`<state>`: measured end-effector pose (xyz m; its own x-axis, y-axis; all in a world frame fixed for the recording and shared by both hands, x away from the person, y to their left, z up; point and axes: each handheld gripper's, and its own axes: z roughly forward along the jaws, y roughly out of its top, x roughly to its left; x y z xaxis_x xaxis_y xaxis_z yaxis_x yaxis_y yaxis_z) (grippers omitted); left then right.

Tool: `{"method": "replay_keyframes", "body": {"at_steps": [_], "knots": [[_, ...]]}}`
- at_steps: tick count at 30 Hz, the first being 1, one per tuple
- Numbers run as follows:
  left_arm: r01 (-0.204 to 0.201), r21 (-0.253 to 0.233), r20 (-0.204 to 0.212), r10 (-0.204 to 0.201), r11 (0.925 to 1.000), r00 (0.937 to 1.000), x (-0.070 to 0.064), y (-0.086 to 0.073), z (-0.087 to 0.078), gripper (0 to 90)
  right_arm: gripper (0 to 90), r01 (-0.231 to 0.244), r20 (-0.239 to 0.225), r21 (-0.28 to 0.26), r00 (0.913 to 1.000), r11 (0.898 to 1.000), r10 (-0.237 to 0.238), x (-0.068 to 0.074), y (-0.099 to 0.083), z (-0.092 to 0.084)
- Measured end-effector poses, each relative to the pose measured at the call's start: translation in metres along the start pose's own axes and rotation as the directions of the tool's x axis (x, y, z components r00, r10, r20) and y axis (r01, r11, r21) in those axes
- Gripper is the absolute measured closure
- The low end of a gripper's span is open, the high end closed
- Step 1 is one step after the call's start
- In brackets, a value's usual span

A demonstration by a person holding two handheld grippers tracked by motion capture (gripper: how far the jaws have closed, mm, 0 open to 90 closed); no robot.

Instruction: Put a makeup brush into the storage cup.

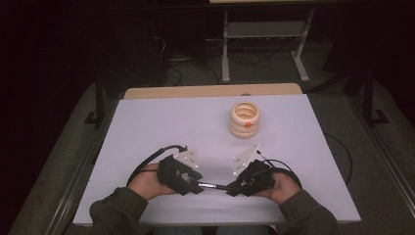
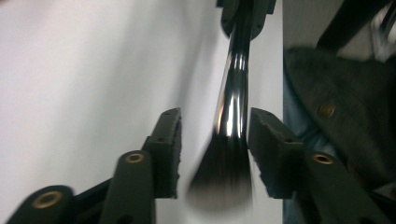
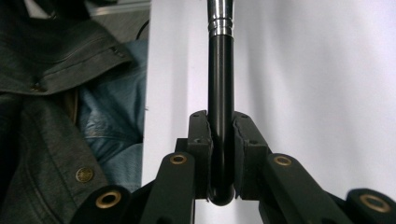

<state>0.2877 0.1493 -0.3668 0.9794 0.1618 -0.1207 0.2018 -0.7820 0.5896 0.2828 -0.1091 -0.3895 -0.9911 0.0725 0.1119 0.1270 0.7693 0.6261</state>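
- My right gripper (image 3: 220, 154) clamps the black handle end of the makeup brush (image 3: 220, 93), jaws pressed on both sides, so the brush stays level above the white table (image 1: 161, 127) and points toward my other hand.
- My left gripper (image 2: 212, 140) stands half open around the chrome ferrule and bristles; the pads (image 2: 170, 140) sit clear of the metal on either side, so I judge it carries no weight yet.
- The high view places both hands near the table's front edge, the brush bridging them, with a cream ringed holder (image 1: 245, 120) well apart behind them.
- The left gripper view reveals the dark bristle tuft, blurred; the right gripper view shows the grip itself.
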Motion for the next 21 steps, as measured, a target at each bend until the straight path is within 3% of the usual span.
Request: {"method": "replay_keyframes", "body": {"at_steps": [4, 8, 10, 14, 17, 18, 21], "knots": [[0.064, -0.034, 0.029, -0.063, 0.9974, 0.9976, 0.004, -0.011, 0.001, 46.8, 78.6, -0.04, 0.036, -0.082, 0.9984, 0.996, 0.043, -0.002, -0.009, -0.012], [0.126, -0.114, 0.079, -0.118, 0.9855, 0.9899, 0.007, -0.009, 0.008, 47.3, 78.6, -0.044, 0.056, -0.18, 0.9969, 0.983, 0.055, 0.002, -0.003, -0.014], [0.118, -0.122, 0.076, -0.109, 0.9856, 0.9911, 0.008, -0.008, 0.008, 47.6, 78.6, -0.046, 0.055, -0.189, 0.9968, 0.981, 0.058, 0.002, -0.002, -0.012], [0.152, -0.144, 0.065, -0.144, 0.9779, 0.9875, 0.008, -0.003, 0.008, 51.4, 78.5, -0.035, 0.054, -0.183, 0.9975, 0.982, 0.046, 0.001, 0.0, -0.003], [0.154, -0.172, 0.079, -0.143, 0.973, 0.9866, 0.009, -0.003, 0.004, 56.2, 78.5, -0.017, 0.065, -0.16, 0.9975, 0.987, 0.028, -0.001, 0.0, 0.006], [0.159, -0.175, 0.083, -0.147, 0.9716, 0.9857, 0.009, -0.003, 0.003, 61.6, 78.4, -0.002, 0.07, -0.147, 0.9974, 0.989, 0.013, -0.002, 0.0, 0.01], [0.157, -0.183, 0.073, -0.146, 0.9706, 0.9866, 0.01, -0.002, 0.001, 66.8, 78.4, 0.013, 0.08, -0.149, 0.9968, 0.989, -0.001, -0.002, 0.002, 0.013]]}}
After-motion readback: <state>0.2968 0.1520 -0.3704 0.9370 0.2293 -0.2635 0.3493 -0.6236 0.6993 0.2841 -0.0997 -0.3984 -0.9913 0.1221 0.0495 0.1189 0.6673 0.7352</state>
